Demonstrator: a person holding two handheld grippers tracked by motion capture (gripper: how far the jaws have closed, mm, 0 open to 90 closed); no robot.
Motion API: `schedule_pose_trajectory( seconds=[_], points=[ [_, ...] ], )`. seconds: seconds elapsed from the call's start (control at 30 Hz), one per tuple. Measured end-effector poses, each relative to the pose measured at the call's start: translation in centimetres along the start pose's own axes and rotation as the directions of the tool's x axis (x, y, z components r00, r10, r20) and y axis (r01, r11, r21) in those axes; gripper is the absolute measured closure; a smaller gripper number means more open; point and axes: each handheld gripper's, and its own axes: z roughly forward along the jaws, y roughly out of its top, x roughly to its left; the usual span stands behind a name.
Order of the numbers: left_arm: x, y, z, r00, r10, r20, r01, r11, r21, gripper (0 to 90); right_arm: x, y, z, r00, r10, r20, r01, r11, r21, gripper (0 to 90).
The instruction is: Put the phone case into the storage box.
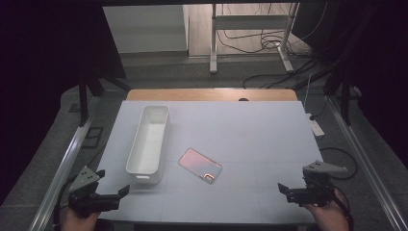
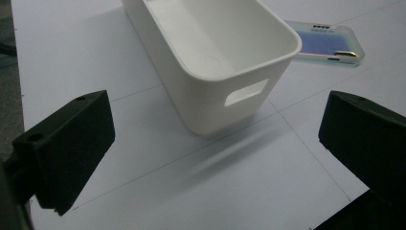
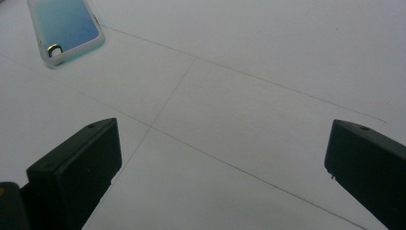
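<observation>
Meanwhile, both tongs hover at the near edge of the worktop (image 1: 269,125), left tongs (image 1: 113,190) and right tongs (image 1: 288,190) each spread wide and empty, apparently poised for a start: the left faces the bin (image 2: 210,62), the right looks toward the phone (image 3: 64,28). That phone lies flat near the worktop's middle, just right of the bin and apart from it, turned at a slant. It shows a clear-rimmed case with a pink-to-blue iridescent sheen. The bin is white, oblong, empty, with a handle slot.
</observation>
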Motion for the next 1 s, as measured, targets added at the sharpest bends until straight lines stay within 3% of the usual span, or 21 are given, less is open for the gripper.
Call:
schedule_pose_trajectory(
  seconds=[0.37, 1.0],
  points=[
    [0.0, 0.0, 0.1, 1.0, 0.005, 0.004, -0.005, 1.0, 0.006, 0.0, 0.0, 0.2, 0.3, 0.9997, -0.009, -0.023, 0.009, 1.0, 0.024, 0.0],
    [0.0, 0.0, 0.0, 0.9998, 0.008, 0.016, -0.008, 1.0, -0.003, 0.0, 0.9, 1.9, 0.9, 0.9966, -0.059, -0.058, 0.058, 0.998, -0.03, 0.0]
  ],
)
